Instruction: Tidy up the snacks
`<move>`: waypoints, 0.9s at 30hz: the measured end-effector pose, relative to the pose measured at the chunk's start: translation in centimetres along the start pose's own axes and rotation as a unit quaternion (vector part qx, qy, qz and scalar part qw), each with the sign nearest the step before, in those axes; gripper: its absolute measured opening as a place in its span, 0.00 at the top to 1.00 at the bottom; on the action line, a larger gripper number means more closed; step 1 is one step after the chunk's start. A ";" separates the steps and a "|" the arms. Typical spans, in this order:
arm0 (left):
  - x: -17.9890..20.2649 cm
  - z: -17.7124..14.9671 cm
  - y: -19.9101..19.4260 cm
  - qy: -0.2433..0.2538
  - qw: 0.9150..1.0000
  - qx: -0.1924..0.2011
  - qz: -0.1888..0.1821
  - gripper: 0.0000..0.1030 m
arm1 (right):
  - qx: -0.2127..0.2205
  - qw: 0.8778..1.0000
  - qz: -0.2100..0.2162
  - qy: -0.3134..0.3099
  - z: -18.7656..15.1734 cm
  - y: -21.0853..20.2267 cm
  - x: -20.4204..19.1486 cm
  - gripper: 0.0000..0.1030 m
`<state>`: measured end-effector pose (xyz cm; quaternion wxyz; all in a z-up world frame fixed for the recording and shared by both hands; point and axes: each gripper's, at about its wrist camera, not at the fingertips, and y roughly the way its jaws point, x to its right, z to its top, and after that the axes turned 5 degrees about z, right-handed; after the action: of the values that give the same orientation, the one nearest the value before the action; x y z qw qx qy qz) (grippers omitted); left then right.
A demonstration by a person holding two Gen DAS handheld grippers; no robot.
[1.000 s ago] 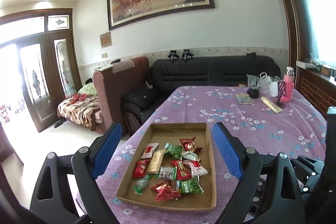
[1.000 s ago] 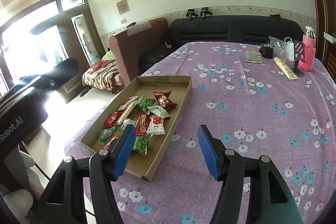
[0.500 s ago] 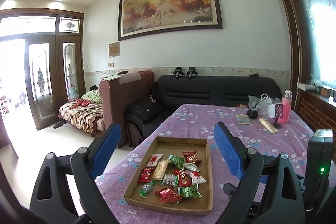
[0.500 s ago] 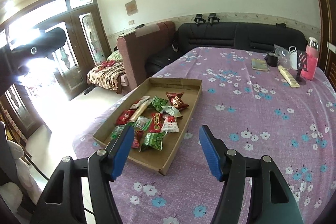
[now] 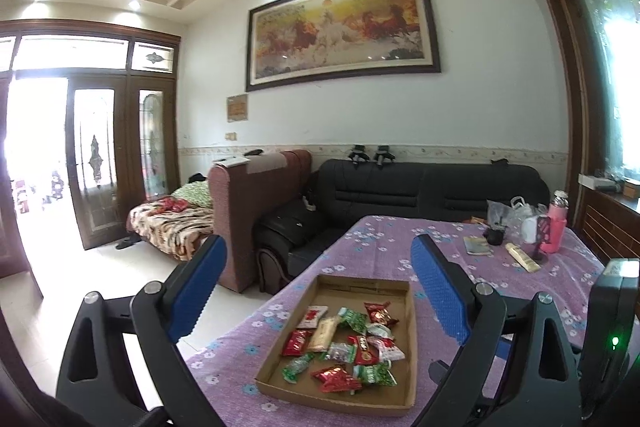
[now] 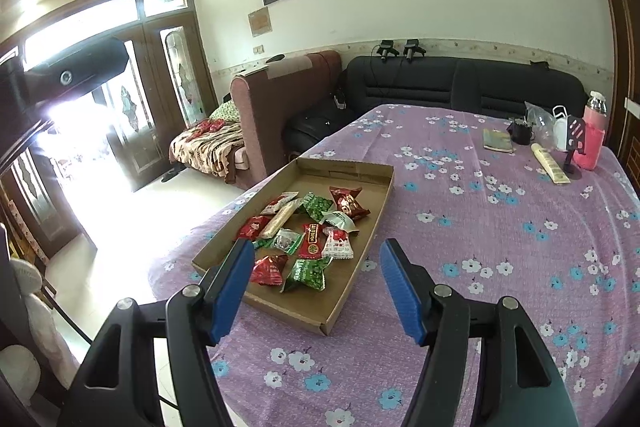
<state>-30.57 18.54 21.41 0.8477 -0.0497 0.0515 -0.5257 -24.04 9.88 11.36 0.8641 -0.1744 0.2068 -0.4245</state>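
Observation:
A shallow cardboard tray point(image 5: 412, 343) point(image 6: 360, 247) lies near the front left corner of the table. It holds several red, green and white snack packets point(image 5: 344, 347) point(image 6: 308, 227) in a loose pile. My left gripper point(image 5: 320, 255) is open and empty, held high above and behind the tray. My right gripper point(image 6: 316, 263) is open and empty, above the tray's near right corner. The right gripper's body point(image 5: 612, 327) shows at the right edge of the left wrist view. The left gripper's body point(image 6: 68, 75) shows at the upper left of the right wrist view.
The table has a purple flowered cloth point(image 6: 500, 227). At its far right stand a pink bottle point(image 6: 592, 135), a black cup point(image 6: 520, 133), a small book point(image 6: 498, 141), a plastic bag and a long beige pack point(image 6: 550, 169). A black sofa point(image 5: 420, 191) and brown armchair point(image 5: 256, 211) stand beyond.
Both grippers have risen and pulled back from the tray, so the tray looks smaller and lower in both views. Both jaws stay open. The snacks have not moved.

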 end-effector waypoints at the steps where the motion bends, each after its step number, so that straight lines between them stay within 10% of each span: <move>1: -0.1 0.0 0.0 -0.003 1.000 0.001 0.006 0.09 | 0.000 1.000 0.001 -0.002 0.0 0.1 -0.1 0.36; 27: 0.1 -5.2 6.7 -0.036 0.992 -0.118 -0.038 0.07 | -0.054 0.998 -0.004 -0.029 -1.1 5.4 -0.2 0.31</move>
<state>-25.29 21.29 15.30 0.8168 -0.1700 0.0809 -0.5454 -21.08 13.04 7.87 0.8571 -0.2345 0.2035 -0.4110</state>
